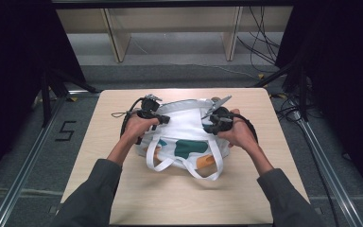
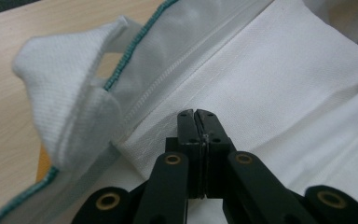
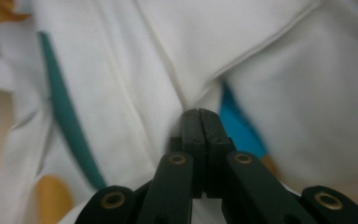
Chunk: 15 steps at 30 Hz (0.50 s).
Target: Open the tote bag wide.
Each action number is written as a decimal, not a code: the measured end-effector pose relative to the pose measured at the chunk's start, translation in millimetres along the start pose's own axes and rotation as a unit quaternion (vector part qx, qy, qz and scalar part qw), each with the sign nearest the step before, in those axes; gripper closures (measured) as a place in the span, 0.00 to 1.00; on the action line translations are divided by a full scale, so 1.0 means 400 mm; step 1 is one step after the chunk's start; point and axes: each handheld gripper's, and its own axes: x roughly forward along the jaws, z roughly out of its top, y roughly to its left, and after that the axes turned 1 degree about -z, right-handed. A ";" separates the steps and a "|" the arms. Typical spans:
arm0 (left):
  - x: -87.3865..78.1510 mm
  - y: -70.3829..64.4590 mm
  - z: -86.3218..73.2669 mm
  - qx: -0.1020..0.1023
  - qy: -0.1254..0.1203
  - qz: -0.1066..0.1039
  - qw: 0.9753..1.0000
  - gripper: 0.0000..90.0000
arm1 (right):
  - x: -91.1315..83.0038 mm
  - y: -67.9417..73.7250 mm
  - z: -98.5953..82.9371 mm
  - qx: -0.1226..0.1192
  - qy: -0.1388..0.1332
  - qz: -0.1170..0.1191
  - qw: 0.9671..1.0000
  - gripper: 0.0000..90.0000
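At the middle of the wooden table [image 1: 123, 198], toward its far half, lies a white tote bag [image 1: 184, 142] with teal and orange patches, its two webbing handles [image 1: 203, 172] looping toward the near edge. Left gripper [image 1: 163, 118] at the bag's far-left corner, right gripper [image 1: 210, 124] at its right side.

Left gripper view: jaws pressed together over the white cloth [image 2: 270, 84]; whether a fold is caught between them, cannot tell. Right gripper view: jaws likewise closed, tips at a crease [image 3: 186, 100] in the fabric; pinch on cloth likely but not certain.

Judgement: the step looks like spreading or folding the bag. To do it well, grip at the seamed edge, not loose middle cloth, pull both sides evenly, keep the fabric low to the table so the handles don't drag under.

Surface: pale wood grain, bare around the bag. Room: dark curtains on both sides, grey floor, wooden shelving [image 1: 170, 28] at the far wall, cables [image 1: 260, 42] trailing far right.
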 end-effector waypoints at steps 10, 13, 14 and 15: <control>-0.006 -0.028 -0.004 0.021 0.002 -0.002 1.000 0.97 | -0.001 0.146 -0.090 -0.056 0.041 0.081 0.994 1.00; -0.025 -0.051 -0.009 0.033 -0.007 -0.022 0.999 0.97 | -0.028 0.120 -0.074 -0.039 -0.014 0.043 0.998 1.00; -0.031 -0.063 -0.012 0.038 -0.006 -0.032 0.999 0.97 | -0.033 0.111 -0.069 -0.031 -0.032 0.032 0.998 1.00; -0.034 -0.075 -0.017 0.047 -0.001 -0.042 0.998 0.97 | -0.033 0.111 -0.069 -0.031 -0.032 0.032 0.998 1.00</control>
